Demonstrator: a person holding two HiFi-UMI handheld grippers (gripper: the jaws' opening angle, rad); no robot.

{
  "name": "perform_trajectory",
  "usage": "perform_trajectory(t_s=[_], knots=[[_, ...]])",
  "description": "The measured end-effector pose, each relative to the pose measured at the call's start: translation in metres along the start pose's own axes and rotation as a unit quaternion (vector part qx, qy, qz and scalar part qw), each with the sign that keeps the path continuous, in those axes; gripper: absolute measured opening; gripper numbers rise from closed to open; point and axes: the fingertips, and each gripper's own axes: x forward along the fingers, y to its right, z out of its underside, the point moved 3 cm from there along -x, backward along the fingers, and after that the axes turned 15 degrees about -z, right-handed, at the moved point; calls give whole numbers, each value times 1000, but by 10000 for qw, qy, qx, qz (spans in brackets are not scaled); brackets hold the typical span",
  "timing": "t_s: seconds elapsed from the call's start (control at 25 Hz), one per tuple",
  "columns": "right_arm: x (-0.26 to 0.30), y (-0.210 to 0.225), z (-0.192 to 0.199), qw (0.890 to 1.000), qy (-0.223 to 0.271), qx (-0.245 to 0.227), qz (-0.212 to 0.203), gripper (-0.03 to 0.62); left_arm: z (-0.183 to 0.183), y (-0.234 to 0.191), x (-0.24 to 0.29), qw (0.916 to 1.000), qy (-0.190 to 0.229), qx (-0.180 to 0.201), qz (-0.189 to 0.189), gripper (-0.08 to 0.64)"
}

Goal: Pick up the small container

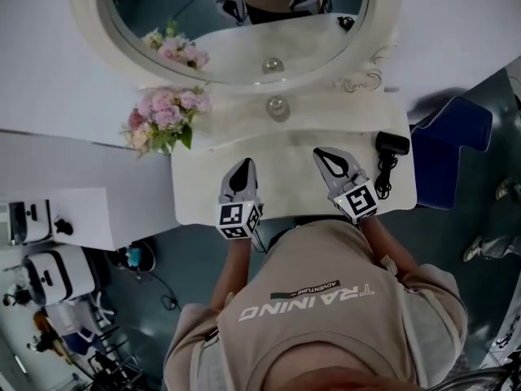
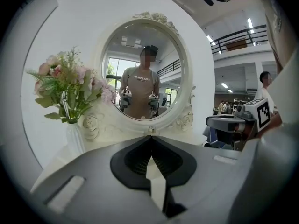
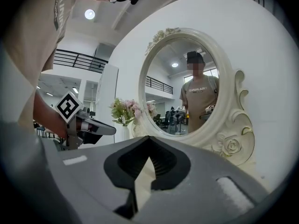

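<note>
Your left tongs [image 1: 244, 164] and right tongs [image 1: 321, 153] are both pinched together and empty, at mid-frame over the cream tabletop [image 1: 285, 177]. The small round glassy container [image 1: 278, 107] sits above them, at the foot of the oval white-framed mirror [image 1: 383, 23], right of the pink flower bouquet [image 1: 163, 116].
</note>
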Motion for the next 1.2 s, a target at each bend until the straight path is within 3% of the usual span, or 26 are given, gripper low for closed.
perform_trajectory(t_s=[0.4,0.76,1.0,1.08,1.2], knots=[[-15,24,3,9991,127,132,390,3,-16,18,52,9992,-135,272,277,15],[-15,22,-9,9979,58,42,649,3,-23,34,68,9965,-32,351,764,15],[-13,20,-10,9958,-23,96,907,3,-19,33,71,9951,-74,434,880,15],[-12,23,-11,9952,-34,90,971,3,-18,32,74,9941,-109,489,960,38],[-10,28,-11,9946,-66,160,1026,3,-17,31,80,9923,-180,628,1052,169]])
